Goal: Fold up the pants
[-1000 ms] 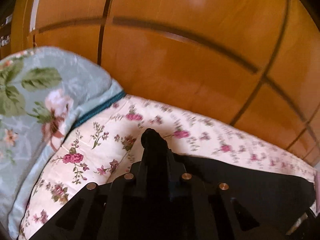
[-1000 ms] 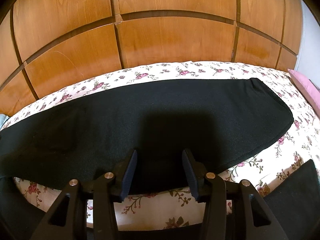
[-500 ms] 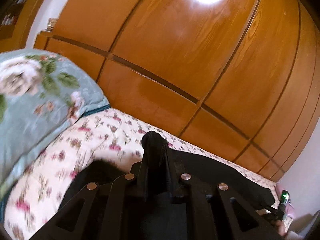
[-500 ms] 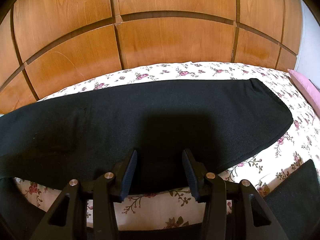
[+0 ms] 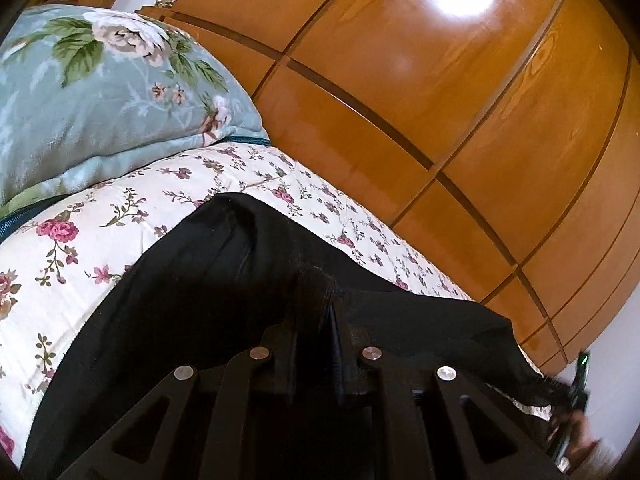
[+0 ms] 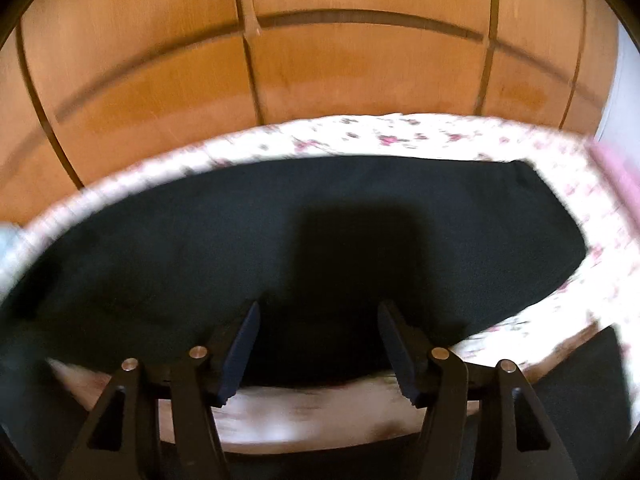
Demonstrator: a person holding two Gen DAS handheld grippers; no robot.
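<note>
Black fabric pants [image 5: 224, 288] spread along a bed under a white floral-print bedspread [image 5: 100, 216]; one end raised off the bedspread, bunched around the left gripper [image 5: 320, 292].

Left gripper: black fingers [image 5: 308, 304] pressed narrow together, pinching a fold of the pants, dark cloth draped from the pinch toward 6 and 9 o'clock in the left wrist view. Pale blue pillow with large green leaves and white blossoms [image 5: 100, 92] at 10 o'clock, resting on the bedspread, apart from the pants. Glossy orange-brown wooden wardrobe panels [image 5: 400, 100] from 12 to 3 o'clock, a bright light reflection near 1 o'clock. Small dark blurred device with a green light [image 5: 580, 376] at 4 o'clock, just beyond the far end of the pants; too smeared to tell more.

Right gripper [image 6: 318, 312]: dark ribbed fingers [image 6: 240, 348] wide apart and opening, above the near edge of the pants, pads not pressing the cloth; pants visible in the gap between them. Right wrist view blurred. Pants [image 6: 280, 232] there as a long dark band from 9 to 3 o'clock, flat on the bedspread [image 6: 400, 136], wardrobe panels [image 6: 340, 60] above at 12 o'clock. Pink strip of cloth [image 6: 616, 172] at 2 o'clock on the edge of the bed. Second piece of black cloth [image 6: 580, 380] at 4 o'clock; cannot tell whether part of the same pants.
</note>
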